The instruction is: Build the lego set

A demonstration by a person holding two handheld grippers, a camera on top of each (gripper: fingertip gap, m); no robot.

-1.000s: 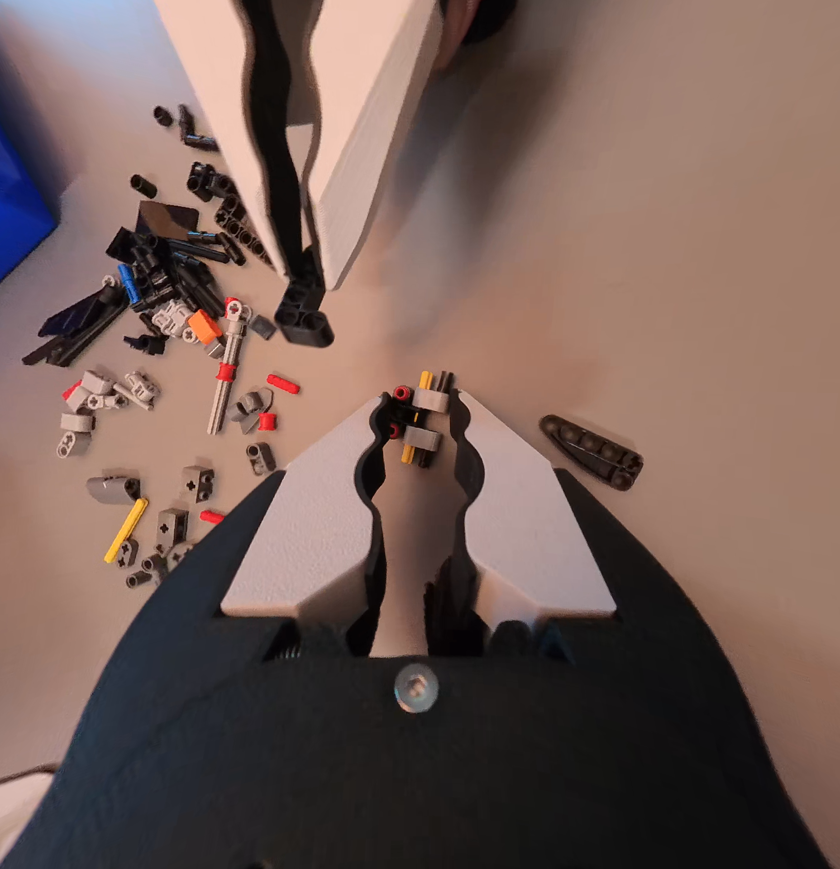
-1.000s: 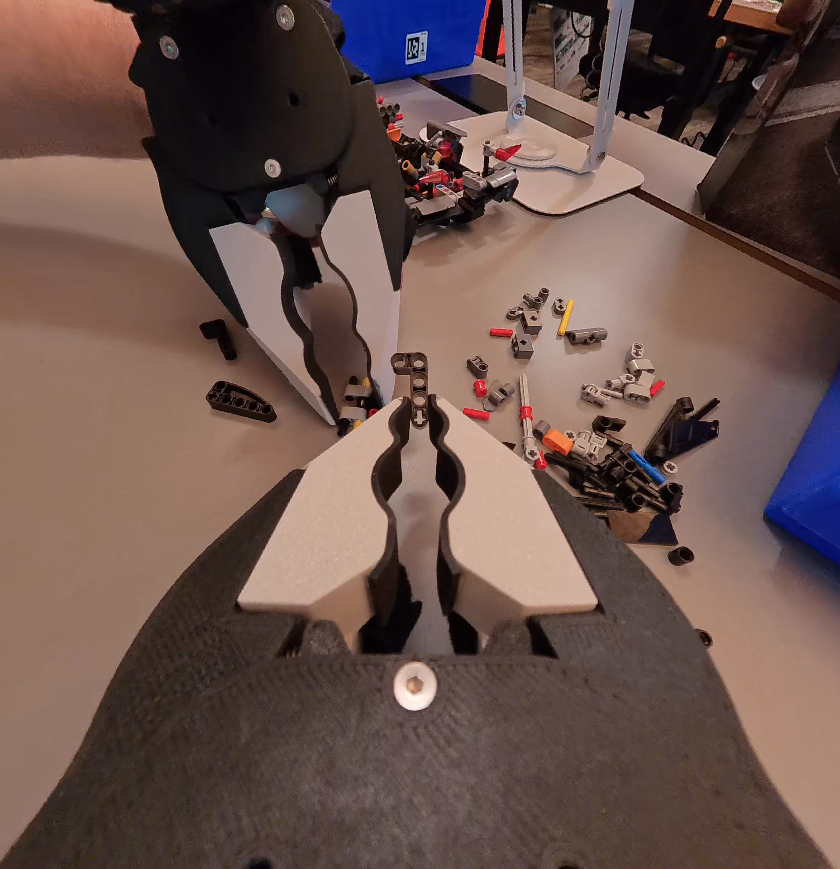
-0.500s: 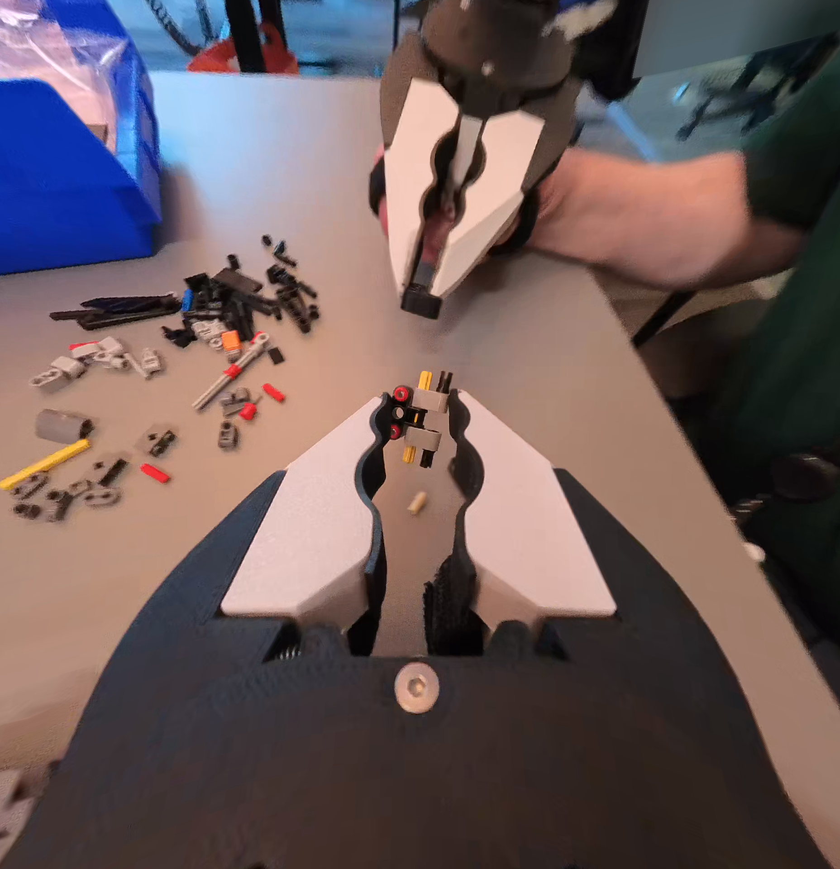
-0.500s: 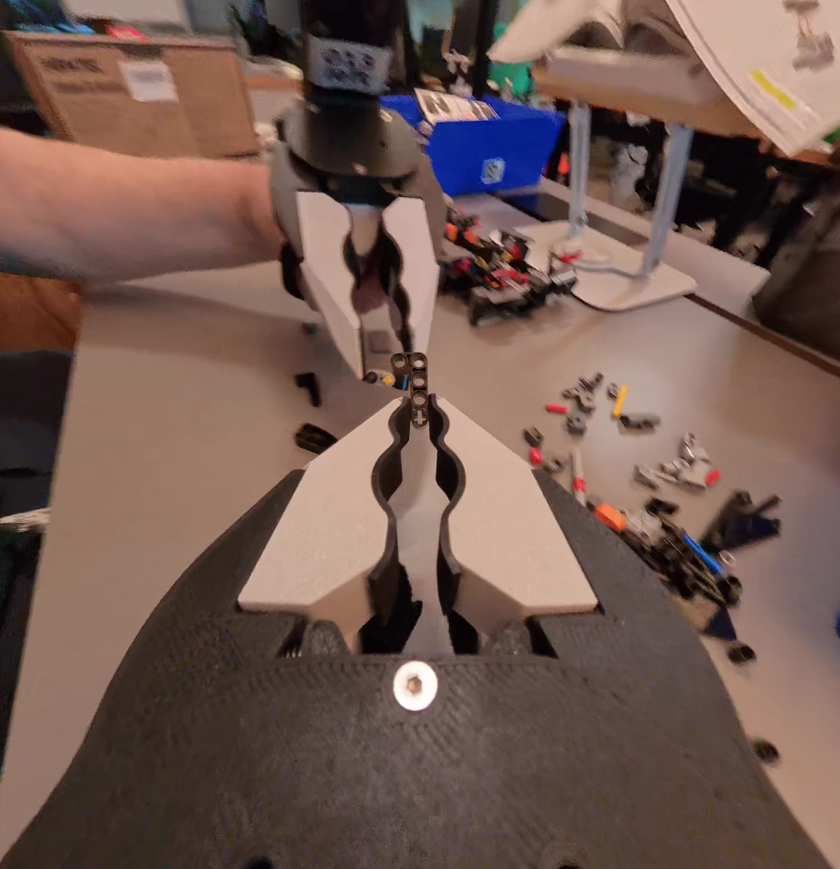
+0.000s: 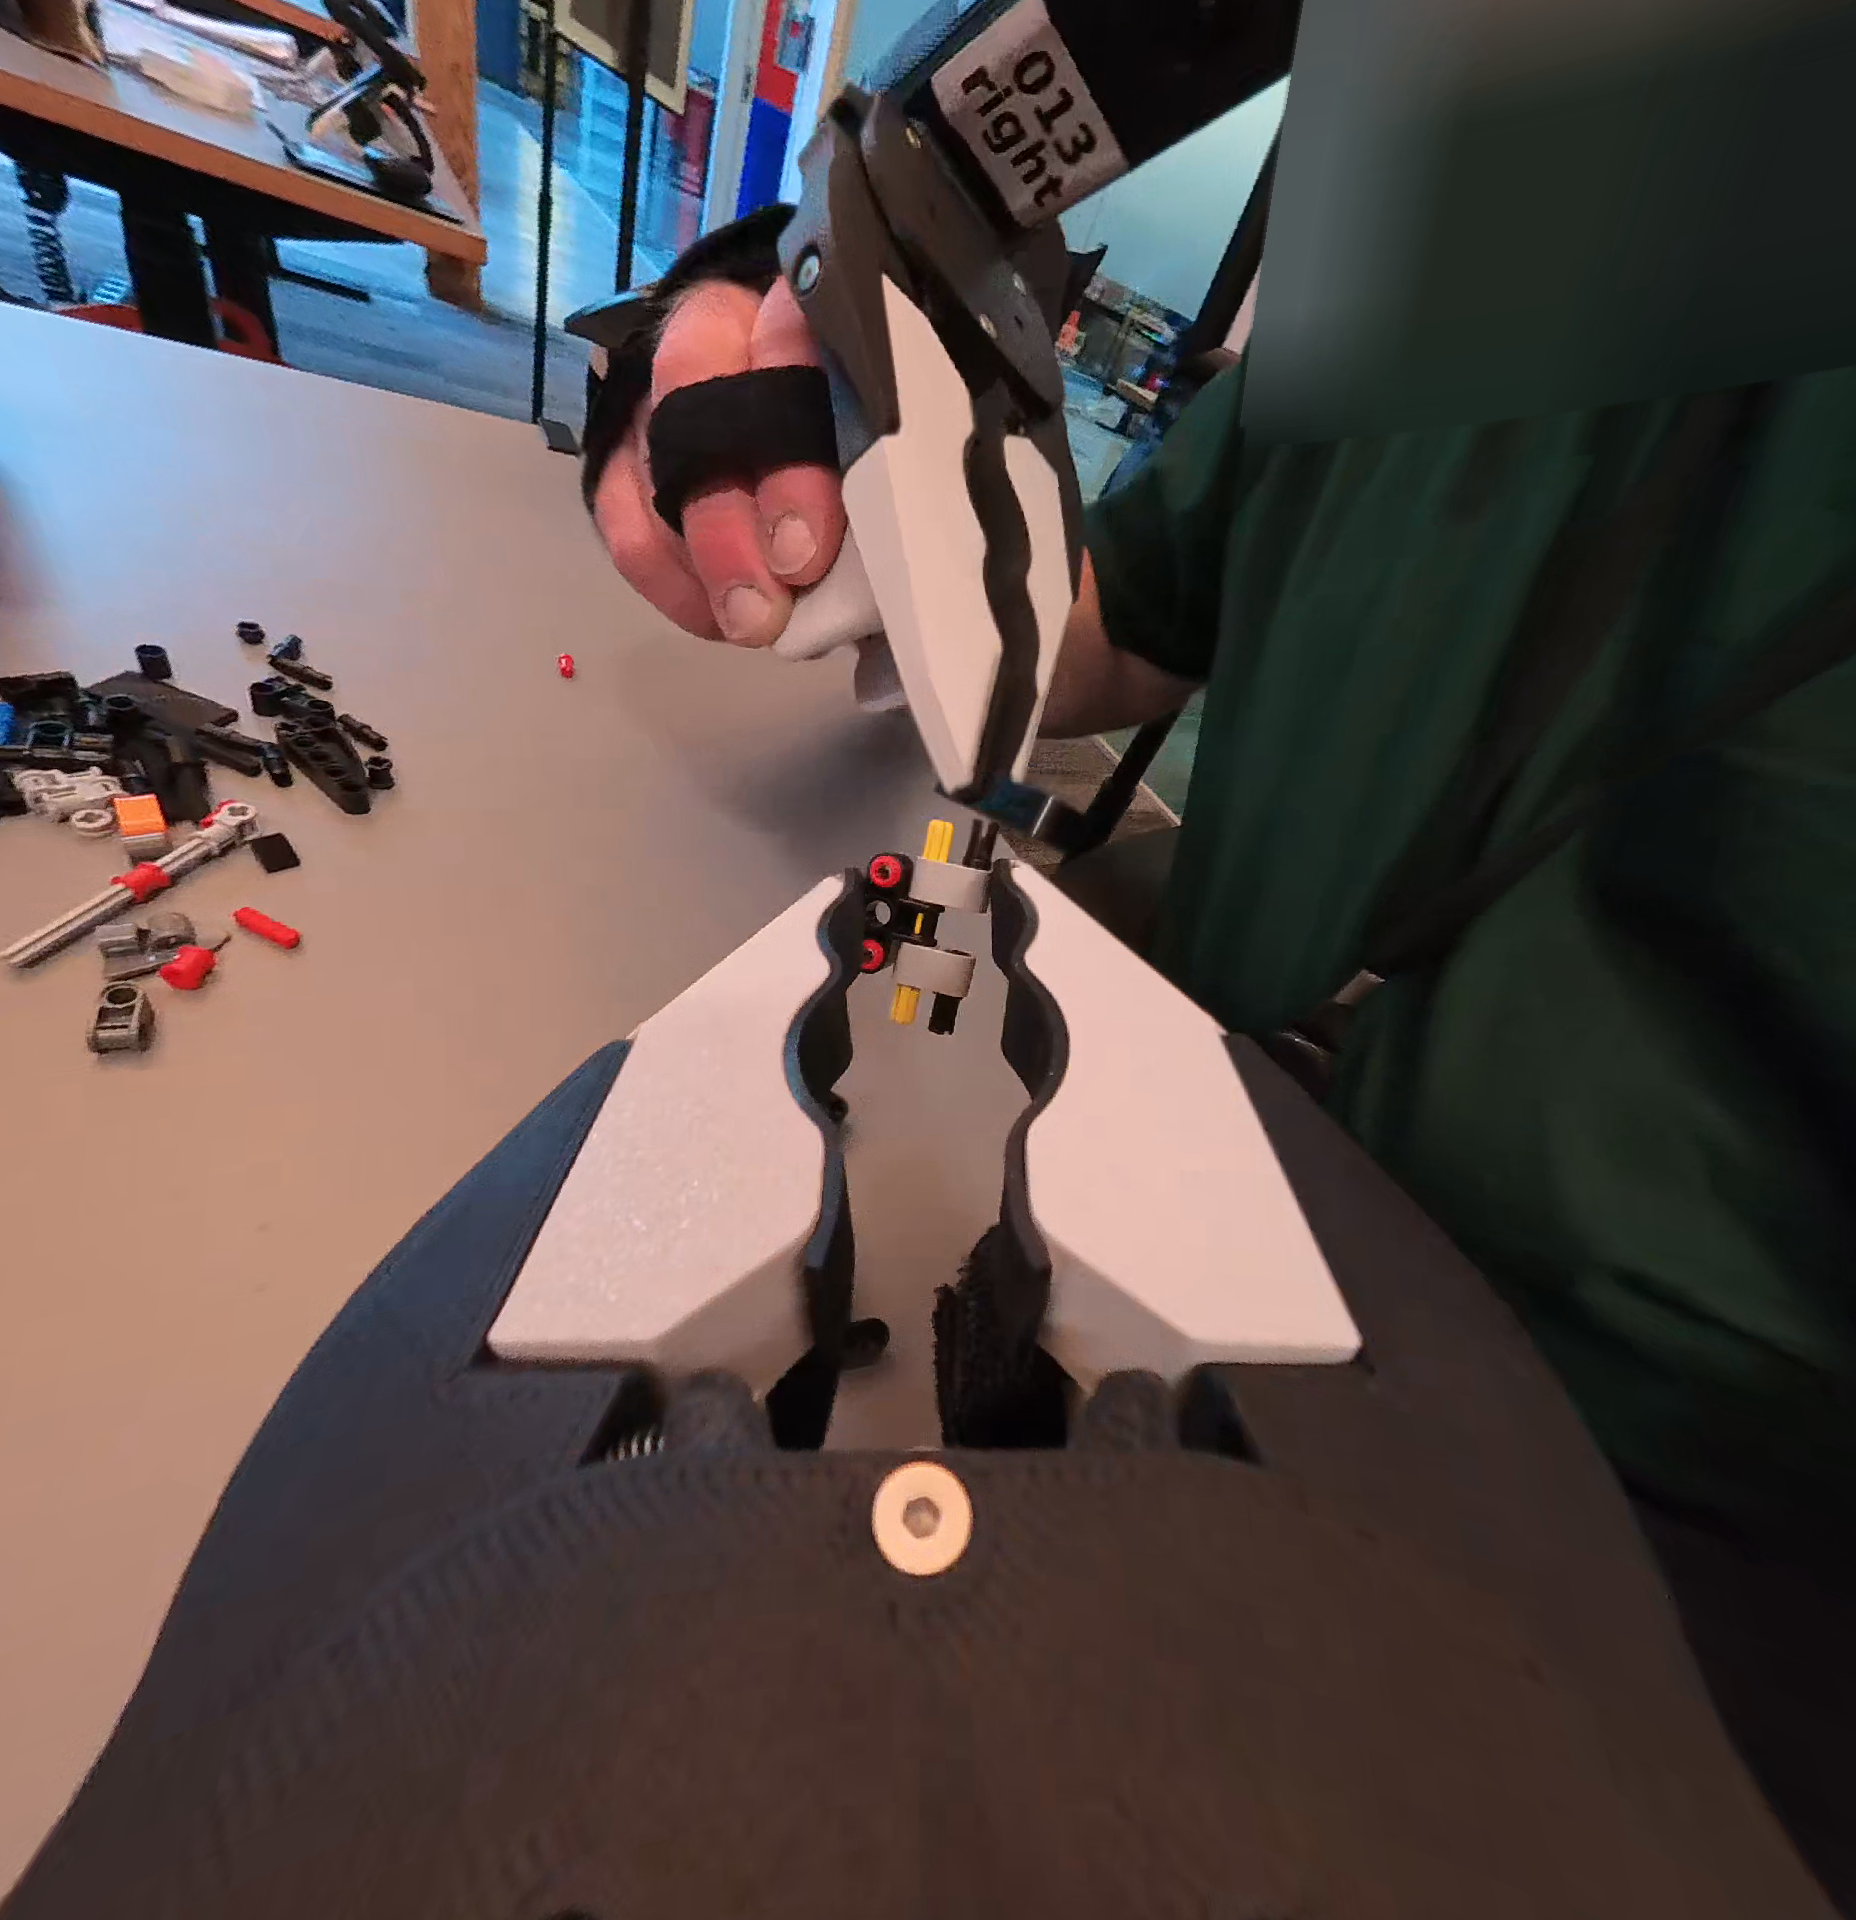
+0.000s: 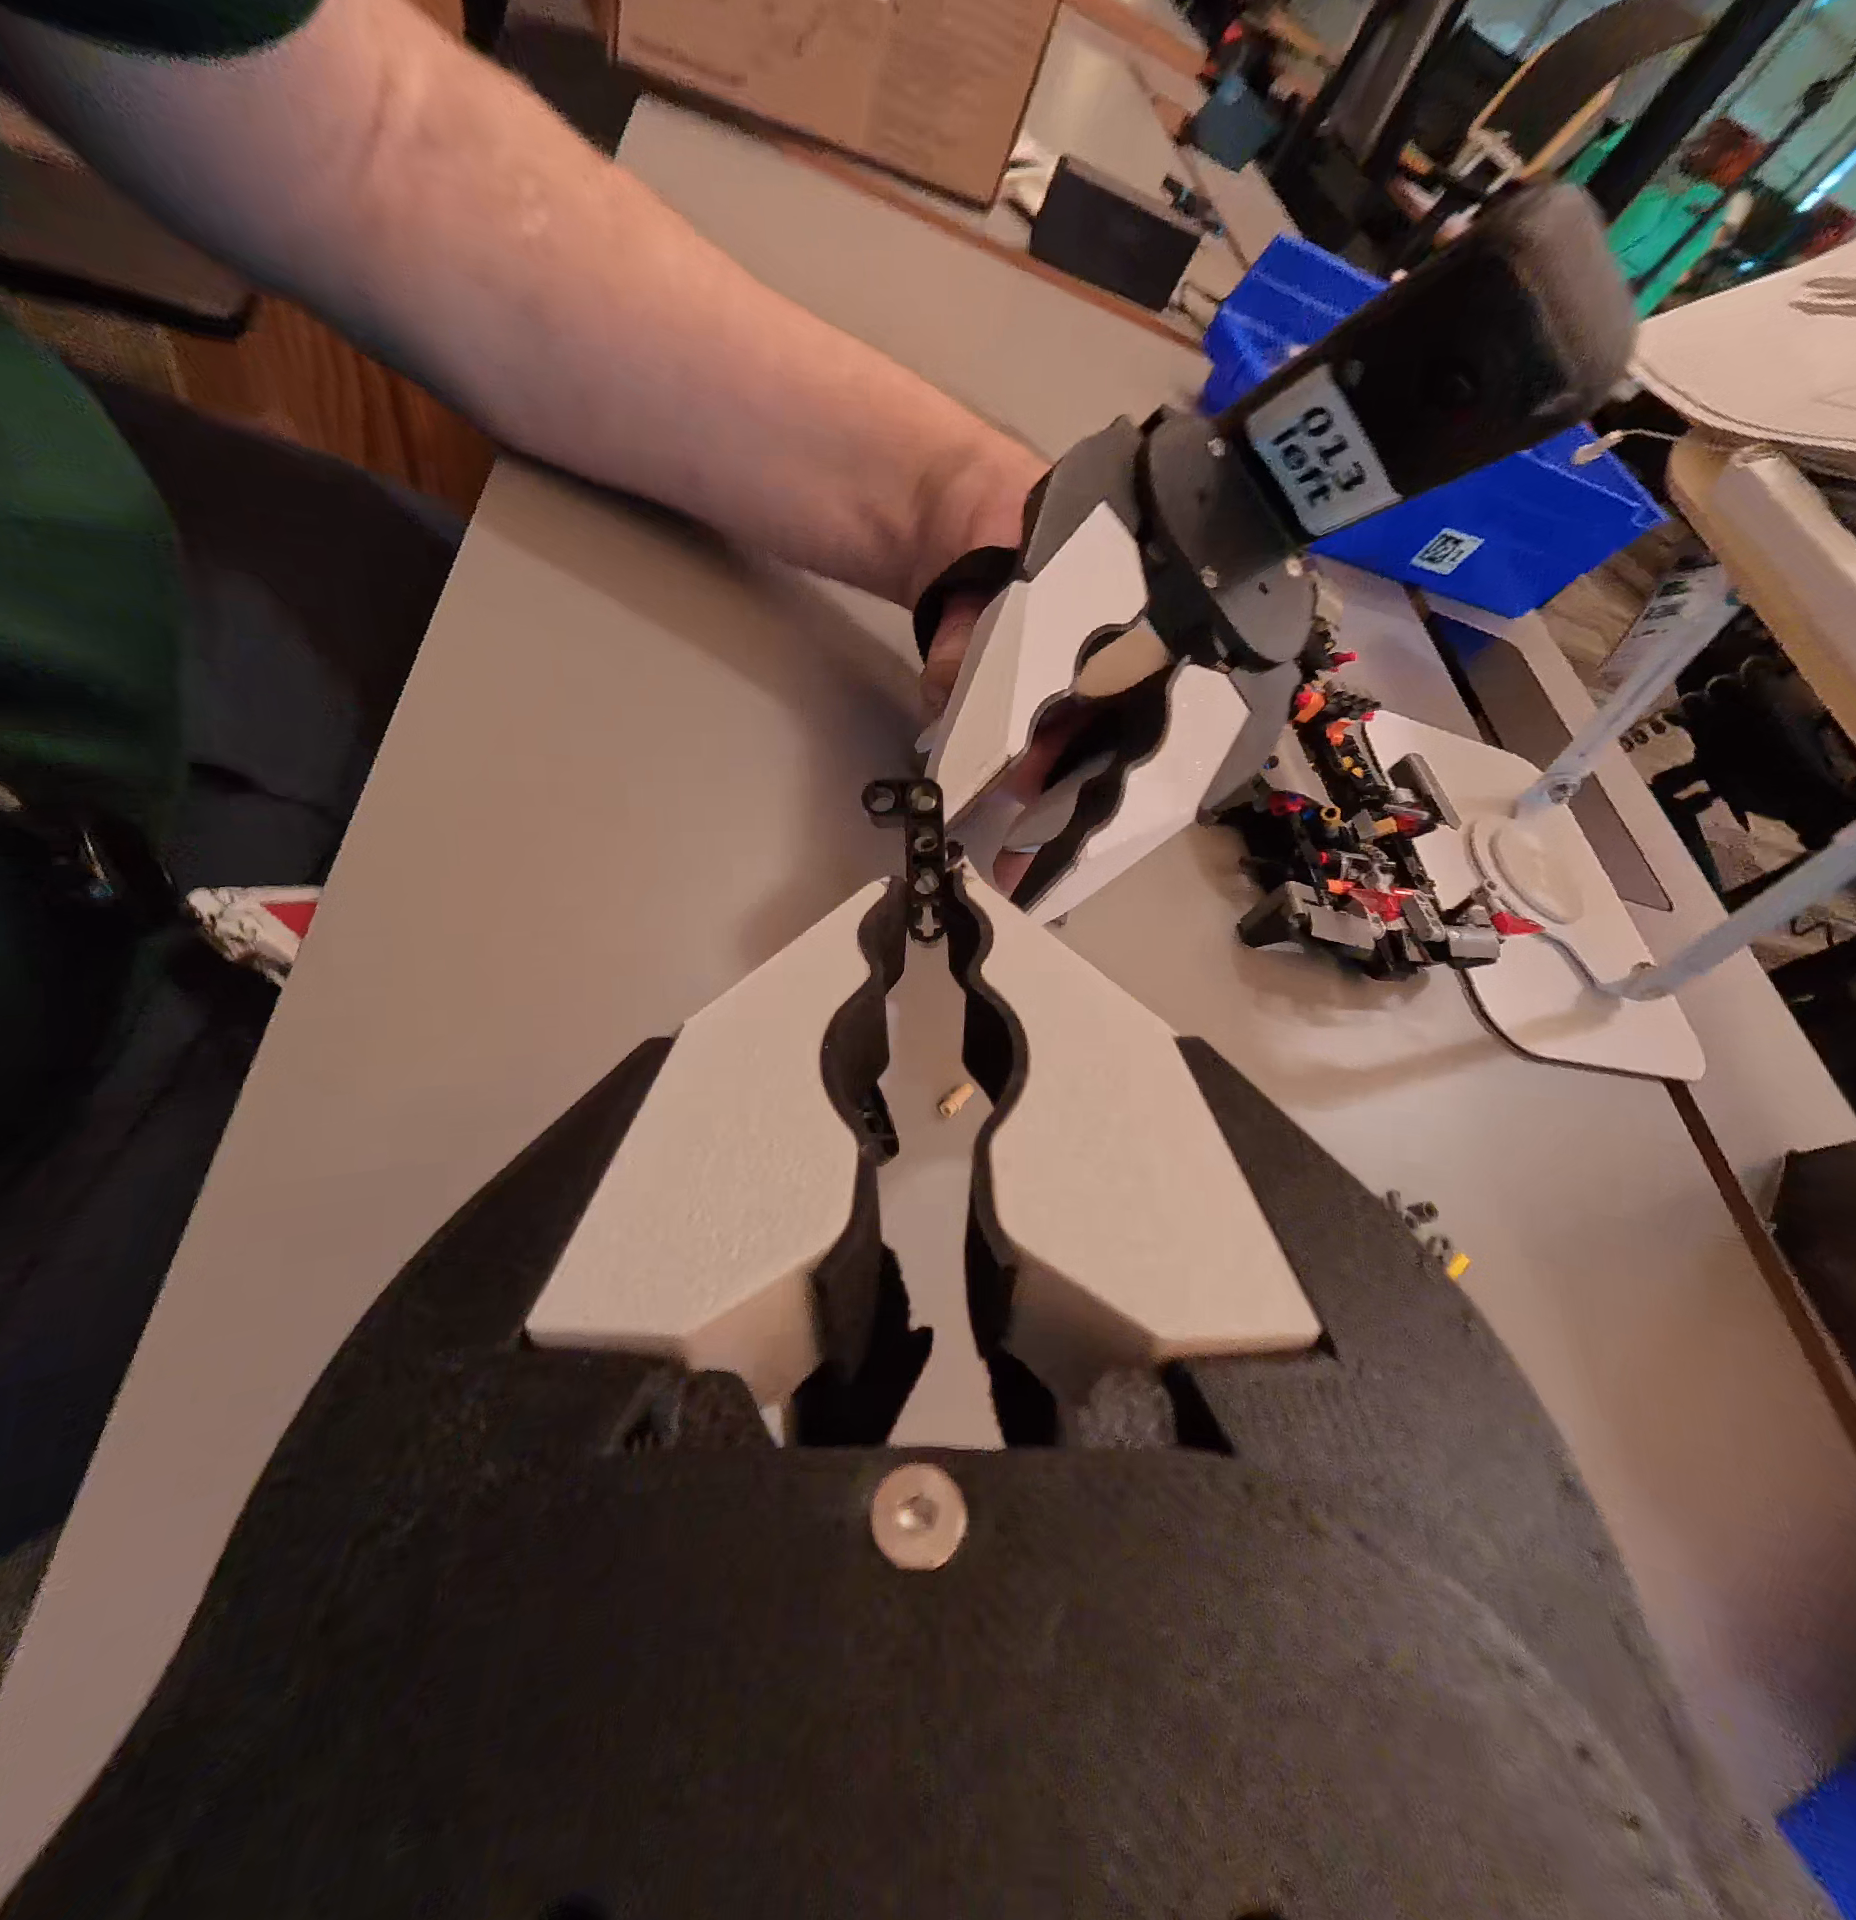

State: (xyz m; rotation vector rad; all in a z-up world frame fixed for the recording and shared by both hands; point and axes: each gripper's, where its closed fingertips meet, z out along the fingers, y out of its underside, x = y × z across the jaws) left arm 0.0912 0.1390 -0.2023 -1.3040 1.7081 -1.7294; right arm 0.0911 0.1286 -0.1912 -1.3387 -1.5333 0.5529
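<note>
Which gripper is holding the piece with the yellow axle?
The left gripper: its small assembly has a yellow axle, grey connectors and red pins. The right gripper holds an all-black L-shaped beam.

Loose brick pile point(image 5: 155, 769) cut off at left edge (small pieces indistinct); background blurred.

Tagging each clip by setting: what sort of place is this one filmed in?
Probably a workshop or lab: other workbenches behind, blue storage bins and a cardboard box nearby, loose lego parts on the grey table.
</note>
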